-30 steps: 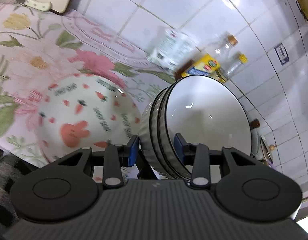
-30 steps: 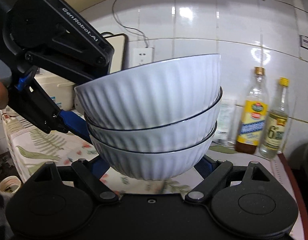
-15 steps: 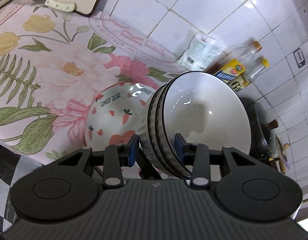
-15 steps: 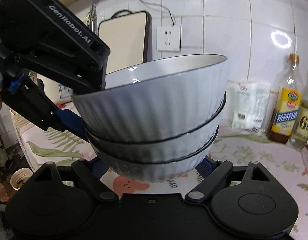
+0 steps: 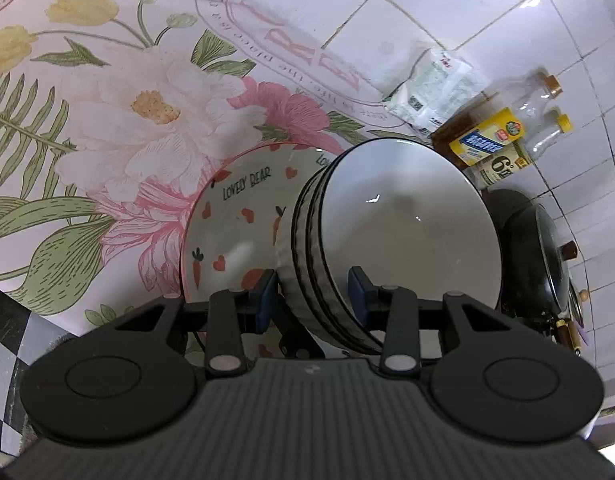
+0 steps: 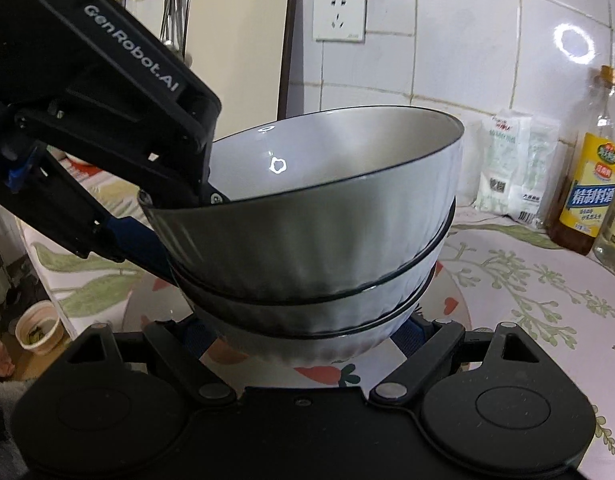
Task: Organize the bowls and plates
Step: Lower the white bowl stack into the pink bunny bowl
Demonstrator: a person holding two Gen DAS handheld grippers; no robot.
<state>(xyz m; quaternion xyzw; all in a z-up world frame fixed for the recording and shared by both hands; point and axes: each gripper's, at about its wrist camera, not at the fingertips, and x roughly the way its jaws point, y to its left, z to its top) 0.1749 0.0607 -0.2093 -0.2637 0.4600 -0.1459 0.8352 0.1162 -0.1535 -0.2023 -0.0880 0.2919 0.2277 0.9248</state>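
Observation:
A stack of three ribbed white bowls with dark rims point(image 5: 407, 232) point(image 6: 315, 240) hangs above a white plate with carrots and hearts point(image 5: 235, 236) point(image 6: 327, 374) on the flowered counter. My left gripper point(image 5: 313, 292) is shut on the near rim of the stack, one finger inside the top bowl; its body shows in the right wrist view point(image 6: 107, 92). My right gripper point(image 6: 307, 332) is shut on the foot of the bottom bowl from the other side. The stack tilts a little.
Two bottles point(image 6: 591, 168) point(image 5: 503, 136) and a white packet point(image 6: 515, 168) point(image 5: 431, 88) stand against the tiled wall. A dark wok with lid point(image 5: 543, 256) sits at the right. A cutting board point(image 6: 235, 40) leans on the wall by a socket point(image 6: 339, 14).
Both grippers have lowered the bowl stack toward the carrot plate. The views now look down more onto the counter; the plate, earlier steeply tilted in view, lies flat below.

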